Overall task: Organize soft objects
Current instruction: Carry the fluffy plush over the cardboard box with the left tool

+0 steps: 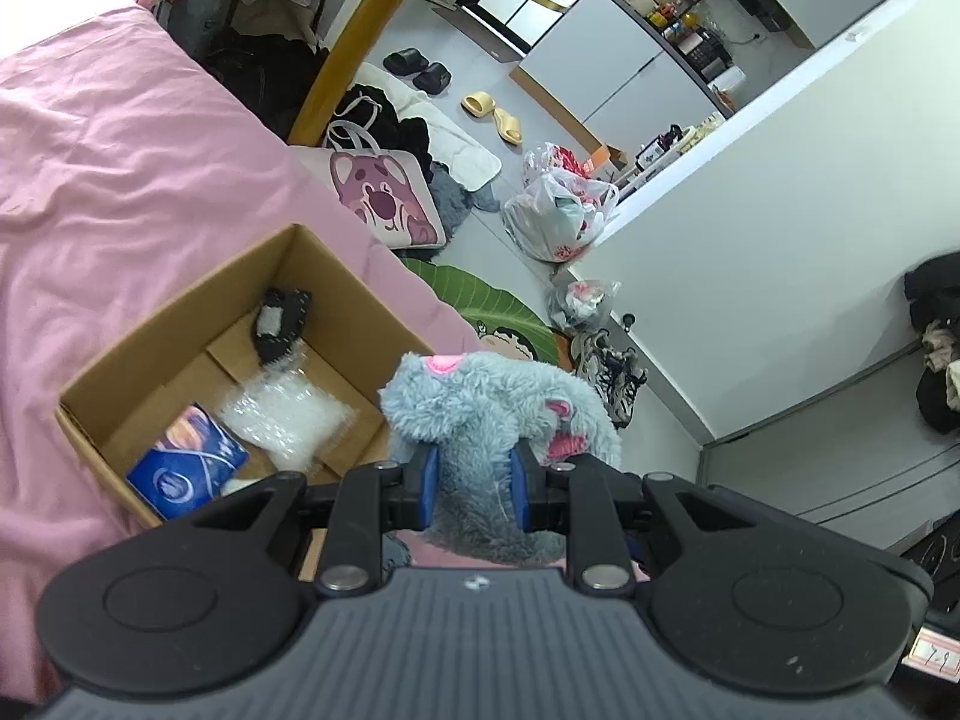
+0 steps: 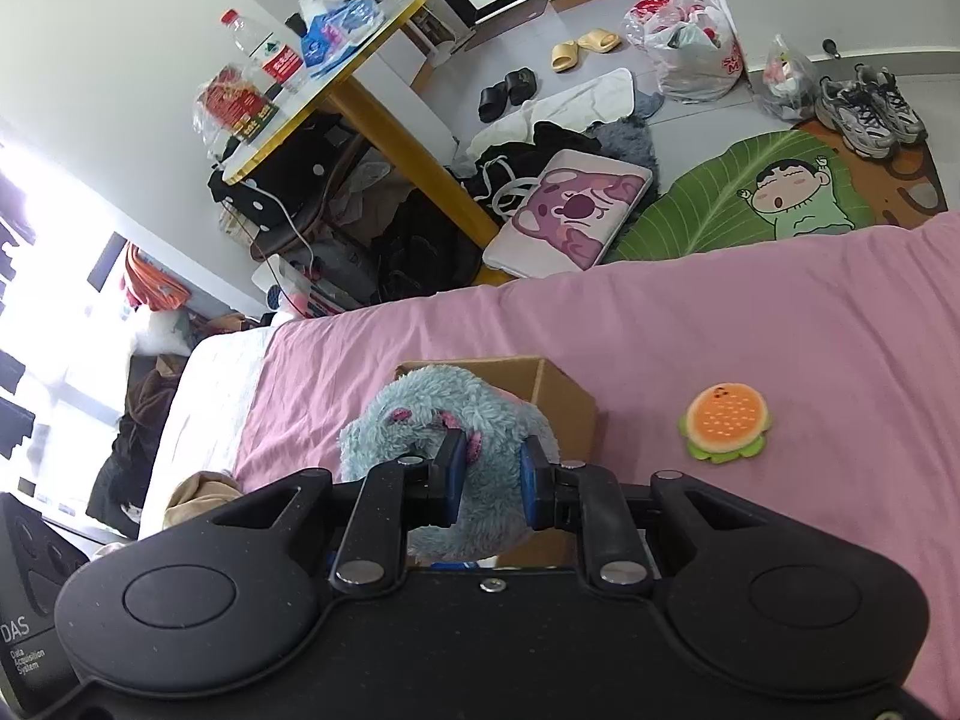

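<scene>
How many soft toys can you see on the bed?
2. A blue plush held in both grippers beside the box, and a burger toy lying alone on the pink sheet. Others may be hidden.

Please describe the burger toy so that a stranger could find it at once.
Start at the pink bedsheet, then find the cardboard box on it. Beside the box lies the burger toy, alone on the sheet: small, round, orange, with a green frill.

Grey-blue plush toy [image 1: 480, 414] with pink patches, brown cardboard box [image 1: 180, 336], plain pink bedsheet [image 2: 750, 324].
</scene>
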A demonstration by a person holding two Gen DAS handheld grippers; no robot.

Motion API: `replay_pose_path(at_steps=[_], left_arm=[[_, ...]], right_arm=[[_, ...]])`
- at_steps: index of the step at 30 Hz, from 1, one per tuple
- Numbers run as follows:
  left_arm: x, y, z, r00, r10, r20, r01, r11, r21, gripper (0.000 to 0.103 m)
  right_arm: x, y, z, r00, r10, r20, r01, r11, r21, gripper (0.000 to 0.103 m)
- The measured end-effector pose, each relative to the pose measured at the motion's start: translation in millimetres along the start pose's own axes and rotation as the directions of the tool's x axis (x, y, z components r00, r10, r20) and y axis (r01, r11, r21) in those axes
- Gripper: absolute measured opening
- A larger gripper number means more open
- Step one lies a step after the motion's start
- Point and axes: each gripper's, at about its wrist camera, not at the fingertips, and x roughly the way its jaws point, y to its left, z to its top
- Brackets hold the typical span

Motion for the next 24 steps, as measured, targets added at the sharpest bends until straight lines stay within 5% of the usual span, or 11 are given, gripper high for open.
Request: replay_pose_path(at_steps=[24], left_arm=[[4, 91, 39, 0.999, 0.038, -0.005, -0.038, 0.991, -0.127, 0.023]], right_arm=[[75, 73, -14, 0.995, -0.059, -0.082, 0.052, 0.995, -0.085, 0.020]])
